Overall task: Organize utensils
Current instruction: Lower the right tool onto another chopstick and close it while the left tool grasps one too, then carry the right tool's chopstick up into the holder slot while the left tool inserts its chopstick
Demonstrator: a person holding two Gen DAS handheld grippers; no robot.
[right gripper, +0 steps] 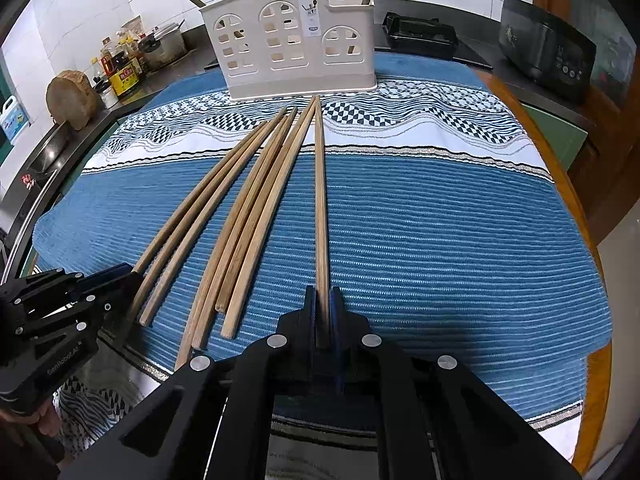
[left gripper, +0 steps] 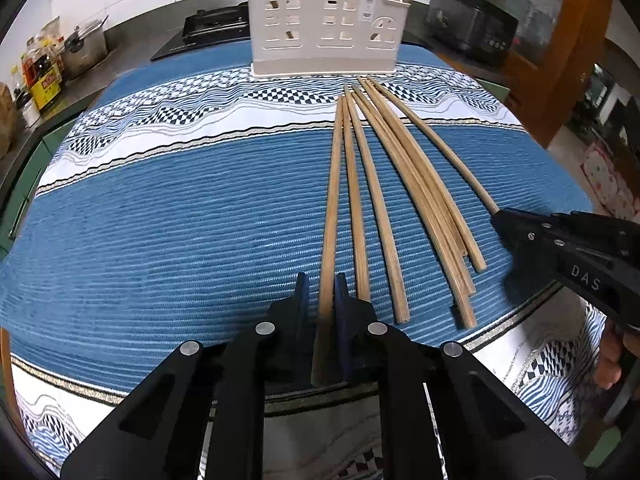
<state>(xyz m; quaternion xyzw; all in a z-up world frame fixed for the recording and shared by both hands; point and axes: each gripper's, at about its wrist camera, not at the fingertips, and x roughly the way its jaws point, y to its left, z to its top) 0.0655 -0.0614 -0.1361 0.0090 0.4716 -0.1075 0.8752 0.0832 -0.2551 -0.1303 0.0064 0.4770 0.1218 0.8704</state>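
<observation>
Gripping both ends of the row | left tongs (left gripper: 320, 292) clenched on leftmost chopstick (left gripper: 334, 200) | right tongs (right gripper: 323, 304) clenched on rightmost chopstick (right gripper: 320, 200) | both lie flat on counter cloth (right gripper: 440, 220), long axes pointing straight ahead at utensil holder (right gripper: 288, 40) | spare chopsticks (right gripper: 240, 220) between.

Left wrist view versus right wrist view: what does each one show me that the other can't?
Only the left wrist view shows the left gripper closed on the leftmost chopstick. Only the right wrist view shows the right gripper closed on the rightmost chopstick, plus the round wooden block on the counter. Both show the cream utensil holder at the far end of the blue mat and the loose chopsticks between the two gripped ones.
</observation>
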